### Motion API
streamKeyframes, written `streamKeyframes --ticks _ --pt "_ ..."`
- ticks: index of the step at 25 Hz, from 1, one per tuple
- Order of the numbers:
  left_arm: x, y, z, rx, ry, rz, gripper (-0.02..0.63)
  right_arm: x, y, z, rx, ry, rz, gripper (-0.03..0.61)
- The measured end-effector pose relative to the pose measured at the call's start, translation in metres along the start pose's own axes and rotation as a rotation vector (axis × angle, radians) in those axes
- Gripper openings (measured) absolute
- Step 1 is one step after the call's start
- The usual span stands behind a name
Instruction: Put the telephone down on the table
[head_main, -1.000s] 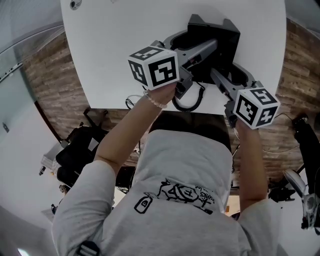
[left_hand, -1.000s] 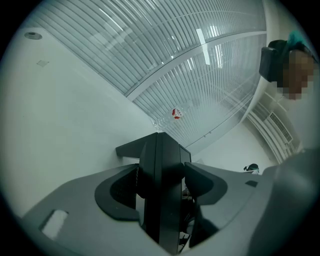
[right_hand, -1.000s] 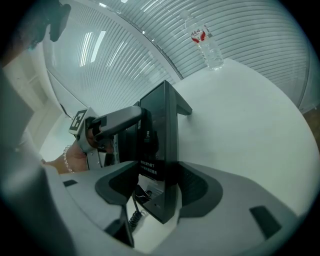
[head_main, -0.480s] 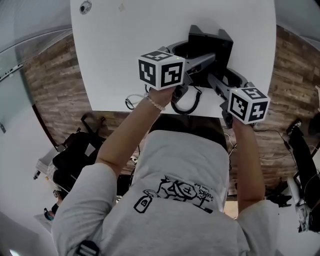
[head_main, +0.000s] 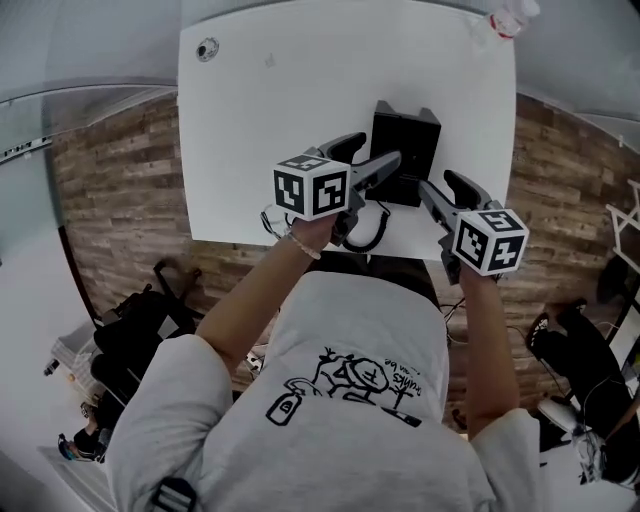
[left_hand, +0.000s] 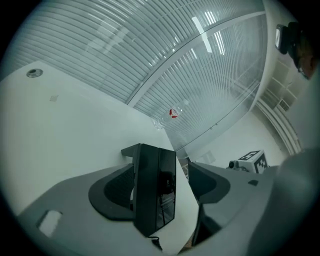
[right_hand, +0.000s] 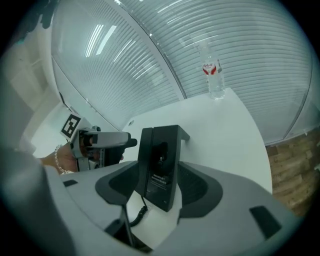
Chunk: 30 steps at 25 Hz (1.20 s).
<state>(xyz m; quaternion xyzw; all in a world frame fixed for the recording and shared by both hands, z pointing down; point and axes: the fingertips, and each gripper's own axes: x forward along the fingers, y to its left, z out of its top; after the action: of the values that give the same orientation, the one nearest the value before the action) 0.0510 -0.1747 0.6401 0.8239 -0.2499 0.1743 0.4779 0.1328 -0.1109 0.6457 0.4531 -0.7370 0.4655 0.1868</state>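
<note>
The telephone (head_main: 405, 150) stands on its end on the white desk (head_main: 280, 120), near the front edge, its coiled cord (head_main: 372, 228) looping towards the person. The left gripper (head_main: 368, 155) hangs at the phone's left side, its fingers (left_hand: 112, 192) opening wide. The phone shows in the gap, but neither pad presses on it. The right gripper (head_main: 447, 187) sits at the phone's right corner. Its 2 fingers (right_hand: 200, 187) are spread too, with the phone framed between them and not clamped. 1 water bottle (head_main: 508, 15) stands at the desk's far corner.
</note>
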Motion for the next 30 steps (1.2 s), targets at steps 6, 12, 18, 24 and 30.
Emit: streamKeyframes --ticks 6,12,18,24,30 --pt "-0.032 -0.034 0.015 0.004 -0.056 -0.021 0.327 -0.031 0.028 0.03 -0.085 -0.05 0.019 0.229" --pt "-0.059 -0.067 0.042 0.08 -0.139 -0.065 0.217 -0.058 0.051 0.065 -0.18 -0.115 0.027 0.229" --pt "-0.081 -0.09 0.058 0.164 -0.175 -0.091 0.166 -0.082 0.073 0.087 -0.271 -0.184 -0.004 0.188" --pt "-0.103 -0.12 0.087 0.263 -0.27 -0.115 0.135 -0.111 0.09 0.121 -0.354 -0.31 -0.037 0.153" --pt "-0.136 -0.161 0.111 0.354 -0.365 -0.127 0.117 -0.155 0.112 0.15 -0.432 -0.424 -0.076 0.124"
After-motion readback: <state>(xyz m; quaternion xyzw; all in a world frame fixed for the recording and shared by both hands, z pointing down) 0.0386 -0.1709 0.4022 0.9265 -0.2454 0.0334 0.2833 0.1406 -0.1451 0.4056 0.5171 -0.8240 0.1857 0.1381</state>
